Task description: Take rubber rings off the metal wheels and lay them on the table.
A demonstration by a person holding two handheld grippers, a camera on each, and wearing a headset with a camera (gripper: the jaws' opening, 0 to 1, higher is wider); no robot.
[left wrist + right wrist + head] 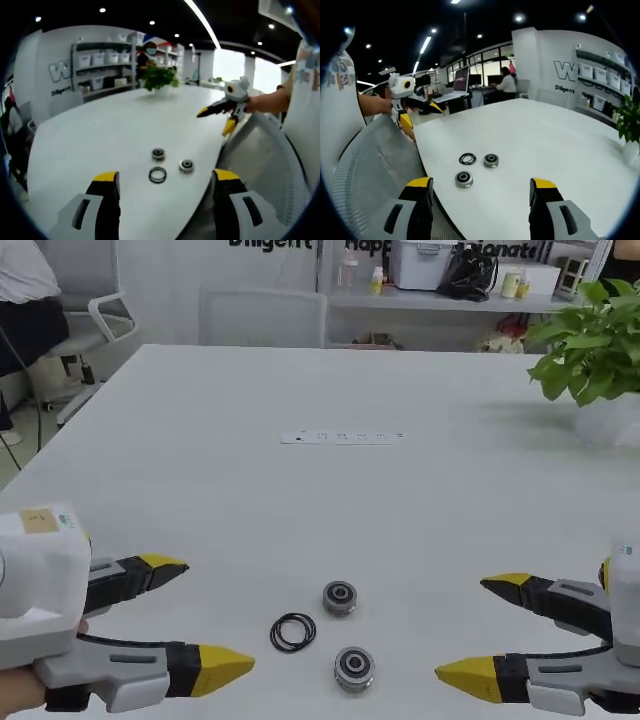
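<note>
Two small metal wheels lie near the front edge of the white table, one farther back and one nearer. Thin black rubber rings lie flat and overlapping just left of them. My left gripper is open at the lower left, a short way from the rings. My right gripper is open at the lower right, apart from the wheels. The left gripper view has the rings and both wheels ahead of its open jaws. The right gripper view has the wheels and rings.
A white power strip lies mid-table. A potted plant stands at the right edge. A grey chair is at the far side, with shelves behind it. A mesh chair back sits by the near edge.
</note>
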